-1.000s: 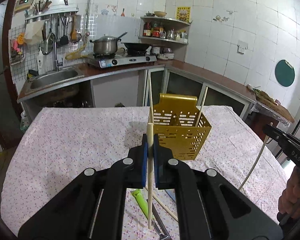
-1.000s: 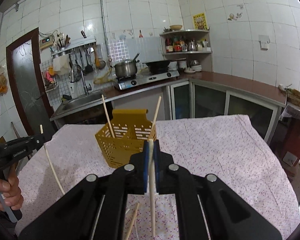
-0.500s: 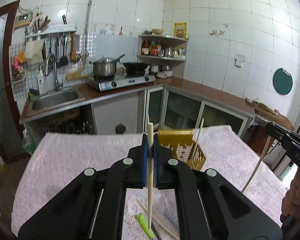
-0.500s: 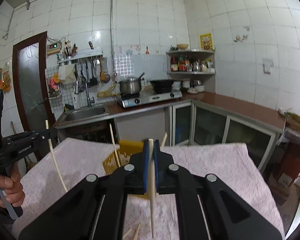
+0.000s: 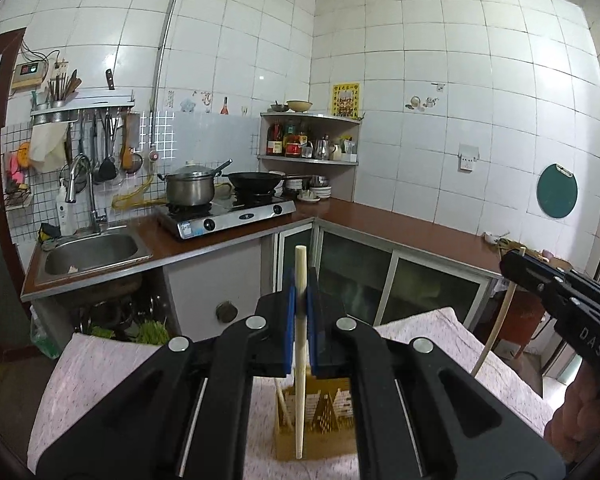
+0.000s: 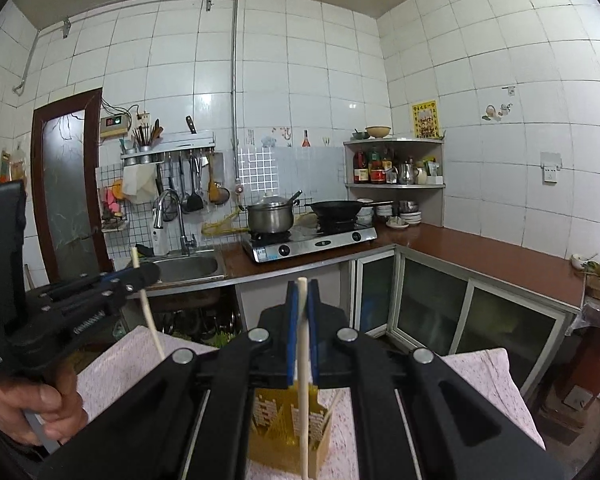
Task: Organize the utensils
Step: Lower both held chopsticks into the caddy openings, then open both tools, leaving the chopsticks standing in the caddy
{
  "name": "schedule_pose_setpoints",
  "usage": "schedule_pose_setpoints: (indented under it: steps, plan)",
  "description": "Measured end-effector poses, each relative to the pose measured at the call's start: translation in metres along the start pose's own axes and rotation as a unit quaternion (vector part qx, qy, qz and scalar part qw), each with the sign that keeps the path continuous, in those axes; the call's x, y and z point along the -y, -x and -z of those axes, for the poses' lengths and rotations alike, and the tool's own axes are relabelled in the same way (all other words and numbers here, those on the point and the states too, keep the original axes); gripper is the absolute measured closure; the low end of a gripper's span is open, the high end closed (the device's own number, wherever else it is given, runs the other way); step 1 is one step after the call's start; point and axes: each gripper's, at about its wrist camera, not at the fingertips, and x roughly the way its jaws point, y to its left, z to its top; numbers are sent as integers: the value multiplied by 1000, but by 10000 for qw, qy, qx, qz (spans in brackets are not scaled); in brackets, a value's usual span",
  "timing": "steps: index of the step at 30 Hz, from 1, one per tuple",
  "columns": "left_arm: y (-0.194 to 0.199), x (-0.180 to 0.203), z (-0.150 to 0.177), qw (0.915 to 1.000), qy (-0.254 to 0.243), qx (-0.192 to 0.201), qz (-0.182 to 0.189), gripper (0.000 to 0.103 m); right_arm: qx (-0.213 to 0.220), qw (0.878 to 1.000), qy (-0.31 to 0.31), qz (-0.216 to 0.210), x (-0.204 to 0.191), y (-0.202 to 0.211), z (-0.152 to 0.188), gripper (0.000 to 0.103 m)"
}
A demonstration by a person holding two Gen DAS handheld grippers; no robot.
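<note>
White-tiled kitchen walls, a steel sink (image 5: pixel 92 250) and a two-burner stove (image 5: pixel 228 216) carrying a lidded pot (image 5: pixel 190 188) and a black wok (image 5: pixel 256 180) form the backdrop behind a table (image 5: pixel 100 364) draped in a pink floral cloth. Raised above that table, the left gripper (image 5: pixel 300 320) has its blue pads pressed onto a pale wooden chopstick (image 5: pixel 300 360), held upright with its top poking above the jaws and its lower end hanging over a yellow perforated utensil holder (image 5: pixel 320 420). The holder stands on the cloth toward the table's far edge, directly below both tools, and at least one other stick (image 5: pixel 284 408) leans inside it.

From the right wrist view, the right gripper (image 6: pixel 302 332) likewise pinches a second chopstick (image 6: pixel 303 400) vertically between its blue pads, the stick's lower part reaching down in front of the same yellow holder (image 6: pixel 284 428); whether its tip is inside cannot be told. At the left side of that view the left tool's black body (image 6: pixel 80 300) appears, gripped by a bare hand (image 6: pixel 32 404), its chopstick (image 6: pixel 148 312) tilted. The left wrist view shows the right tool (image 5: pixel 560 292) at its right border, its stick (image 5: pixel 496 328) slanting down toward the table's right edge.

A corner shelf (image 5: pixel 312 136) of bottles and a round green board (image 5: pixel 557 192) hang on the tiled wall.
</note>
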Motion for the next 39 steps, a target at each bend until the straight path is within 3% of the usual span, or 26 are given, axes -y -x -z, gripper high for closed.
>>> schedule_pose_setpoints:
  steps: [5,18,29,32,34,39]
  plan:
    - [-27,0,-4,10000,52,-7,54,99,24,9999,116,14,-6,-28,-2,98]
    - [-91,-14,24,9991,204,-366,27,99,-218,9998,1,-14,0,-92,25,98]
    - [-109,-15,50,9976,71,-679,-136,99,-547,9983,-152,94,10,-112,47,98]
    - [-107,-16,51,9975,72,-684,-139,89,-547,9983,-145,166,11,-111,47,97]
    - [-106,-17,50,9974,109,-702,-118,76,-548,9981,-147,253,12,-110,45,97]
    - [-101,-23,49,9968,204,-748,-215,65,-534,9977,-134,401,16,-102,43,97]
